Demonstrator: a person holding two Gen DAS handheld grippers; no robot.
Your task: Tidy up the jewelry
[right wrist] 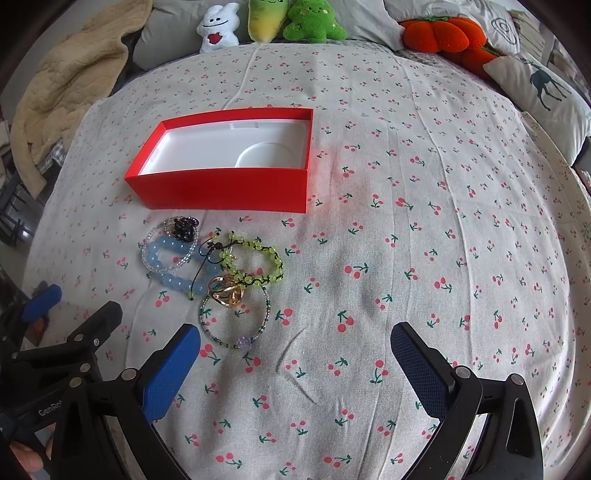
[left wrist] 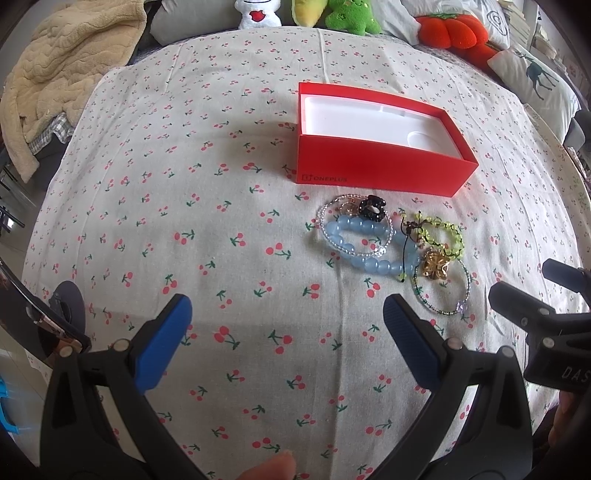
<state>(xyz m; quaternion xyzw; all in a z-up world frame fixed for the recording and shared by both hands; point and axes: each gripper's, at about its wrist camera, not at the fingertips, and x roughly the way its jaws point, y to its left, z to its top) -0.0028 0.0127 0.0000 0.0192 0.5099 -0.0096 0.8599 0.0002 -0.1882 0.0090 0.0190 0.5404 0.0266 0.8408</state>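
A red box [left wrist: 376,171] [right wrist: 225,188] with a white liner stands open on the cherry-print cloth. Just in front of it lies a tangle of jewelry: a blue bead bracelet [left wrist: 364,264] [right wrist: 173,278], a clear bead bracelet [left wrist: 334,242] [right wrist: 147,243], a black clip [left wrist: 372,207] [right wrist: 184,226], a yellow-green bracelet [left wrist: 448,236] [right wrist: 258,264], a gold clip [left wrist: 436,266] [right wrist: 225,291] and a thin dark bracelet [left wrist: 441,293] [right wrist: 236,321]. My left gripper [left wrist: 287,325] is open, short and left of the pile. My right gripper [right wrist: 295,354] is open, just right of the thin bracelet.
Plush toys [right wrist: 266,20], an orange plush [right wrist: 439,31], a deer pillow [right wrist: 543,83] and a beige blanket [left wrist: 62,74] line the far edge. The cloth [right wrist: 406,240] lies bare to the right of the box. The other gripper's body shows at each frame's side.
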